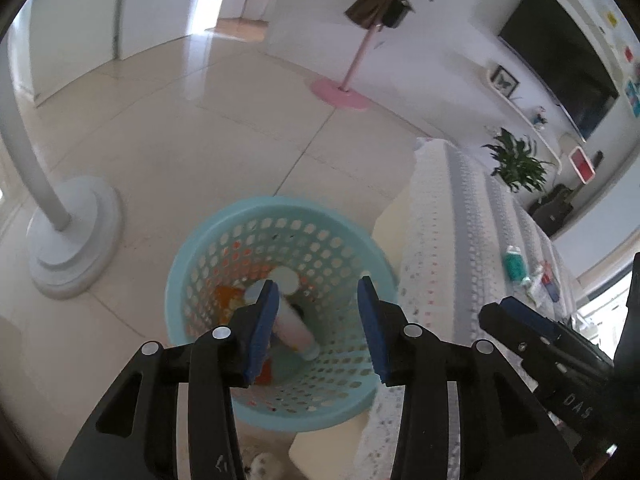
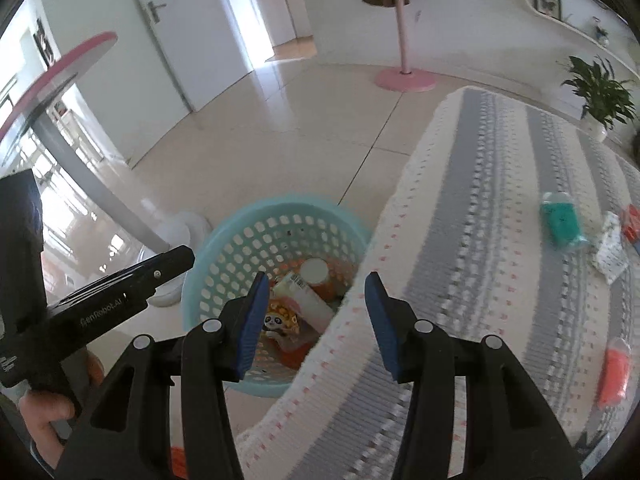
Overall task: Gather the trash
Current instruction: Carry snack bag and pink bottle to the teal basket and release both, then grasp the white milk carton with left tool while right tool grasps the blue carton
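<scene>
A light-blue perforated basket (image 1: 208, 232) (image 2: 224, 232) stands on the floor beside a cloth-covered seat. Inside it lie a white-and-pink tube (image 1: 294, 326) (image 2: 312, 300), a round white lid (image 1: 286, 278) and a panda-print wrapper (image 2: 280, 320). My left gripper (image 1: 318, 284) hangs over the basket, open, with nothing between its blue pads. My right gripper (image 2: 318, 276) is open too, over the basket's right rim and the cloth's edge. On the cloth lie a teal packet (image 2: 560, 220), a white wrapper (image 2: 610, 256) and an orange piece (image 2: 614, 372).
A white fan stand base (image 1: 72, 236) sits left of the basket. A pink coat-stand base (image 1: 340, 92) is farther back on the tiled floor. The grey-and-white knitted cloth (image 2: 480, 240) fills the right side, with a potted plant (image 1: 516, 160) behind it. A person's hand (image 2: 44, 412) holds the left gripper.
</scene>
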### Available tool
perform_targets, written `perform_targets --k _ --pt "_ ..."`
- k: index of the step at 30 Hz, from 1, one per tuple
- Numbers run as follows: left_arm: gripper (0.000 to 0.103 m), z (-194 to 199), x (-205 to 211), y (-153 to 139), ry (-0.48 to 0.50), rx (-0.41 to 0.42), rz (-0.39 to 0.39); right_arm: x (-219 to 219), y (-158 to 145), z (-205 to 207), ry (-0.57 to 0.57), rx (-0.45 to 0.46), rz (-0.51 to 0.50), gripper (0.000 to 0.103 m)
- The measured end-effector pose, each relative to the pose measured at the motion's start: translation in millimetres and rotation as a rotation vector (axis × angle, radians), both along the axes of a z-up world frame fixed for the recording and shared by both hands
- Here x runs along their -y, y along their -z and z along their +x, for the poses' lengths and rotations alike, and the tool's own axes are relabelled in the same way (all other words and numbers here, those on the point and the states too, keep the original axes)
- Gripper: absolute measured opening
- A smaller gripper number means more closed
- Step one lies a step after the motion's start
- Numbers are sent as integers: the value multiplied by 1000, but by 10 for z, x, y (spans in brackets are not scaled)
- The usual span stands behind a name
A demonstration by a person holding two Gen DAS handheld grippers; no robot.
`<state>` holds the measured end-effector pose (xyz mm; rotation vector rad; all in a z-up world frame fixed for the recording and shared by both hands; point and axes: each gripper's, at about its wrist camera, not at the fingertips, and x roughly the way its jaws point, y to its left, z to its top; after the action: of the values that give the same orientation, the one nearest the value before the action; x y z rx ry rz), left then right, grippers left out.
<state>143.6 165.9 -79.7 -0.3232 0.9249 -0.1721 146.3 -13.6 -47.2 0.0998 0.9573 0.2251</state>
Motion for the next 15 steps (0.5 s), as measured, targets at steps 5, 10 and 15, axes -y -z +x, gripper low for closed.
perform_targets --k 5,10,15 --pt "44 -99 279 -248 76 77 -40 370 -307 -222 53 67 7 46" --pt "46 -300 831 -502 301 112 -180 877 -723 -583 121 169 -40 47" --pt "60 -626 1497 -658 506 159 -198 1550 -984 -999 234 247 -91 55"
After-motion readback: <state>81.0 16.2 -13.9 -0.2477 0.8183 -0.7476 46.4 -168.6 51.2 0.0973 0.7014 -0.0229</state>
